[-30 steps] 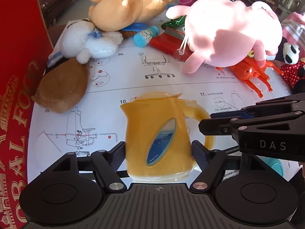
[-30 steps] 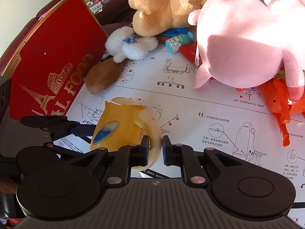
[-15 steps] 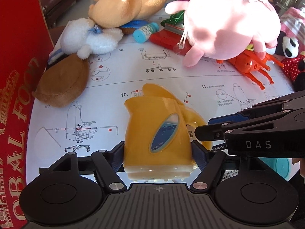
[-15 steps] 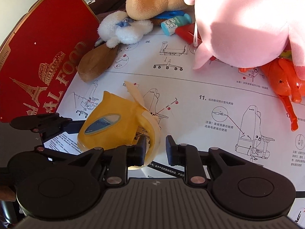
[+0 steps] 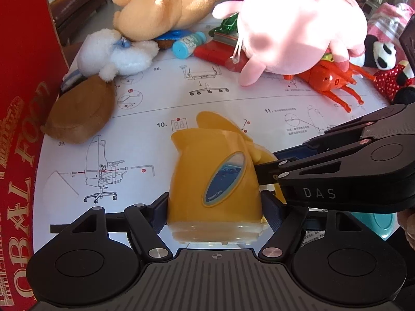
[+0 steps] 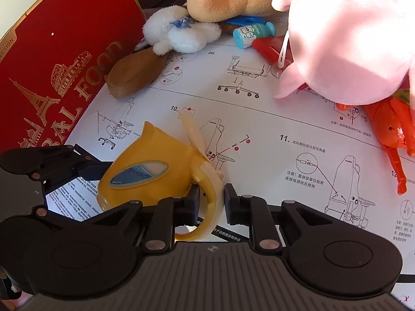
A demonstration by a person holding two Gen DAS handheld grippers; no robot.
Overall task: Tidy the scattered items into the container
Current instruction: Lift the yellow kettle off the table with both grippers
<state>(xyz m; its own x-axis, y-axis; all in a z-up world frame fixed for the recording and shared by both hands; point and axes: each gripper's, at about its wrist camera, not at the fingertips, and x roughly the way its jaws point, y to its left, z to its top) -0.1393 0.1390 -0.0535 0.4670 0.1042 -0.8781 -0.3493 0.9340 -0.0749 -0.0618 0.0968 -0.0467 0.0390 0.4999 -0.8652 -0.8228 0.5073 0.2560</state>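
1. A yellow toy kettle (image 5: 212,181) stands between the two pads of the left gripper (image 5: 214,202), low on its body; both pads press against its sides, so this gripper is clamped on the kettle.
2. The kettle's lid (image 6: 193,133) is flipped up, and a blue oval label (image 5: 225,177) faces the left camera.
3. In the right wrist view the kettle leans to the left, with its curved handle (image 6: 211,197) between the jaws of the right gripper (image 6: 211,202).
4. Those jaws are closing; the left pad touches the handle, while a thin gap shows beside the right pad.
5. The kettle is over the near edge of a white instruction sheet (image 5: 220,98) printed with chair-assembly drawings, beside step ten.
6. A red box (image 6: 59,59) with gold lettering stands upright along the sheet's left edge.
7. Near the far left corner lie a brown plush piece (image 5: 80,111) and a white plush toy (image 5: 114,54), touching each other.
8. Along the far edge are a tan plush animal (image 5: 166,5), a small blue bottle (image 5: 188,45) lying on its side, and a large pink plush toy (image 5: 298,31).
9. An orange plastic toy (image 5: 329,80) lies partly under the pink plush, toward the right edge.
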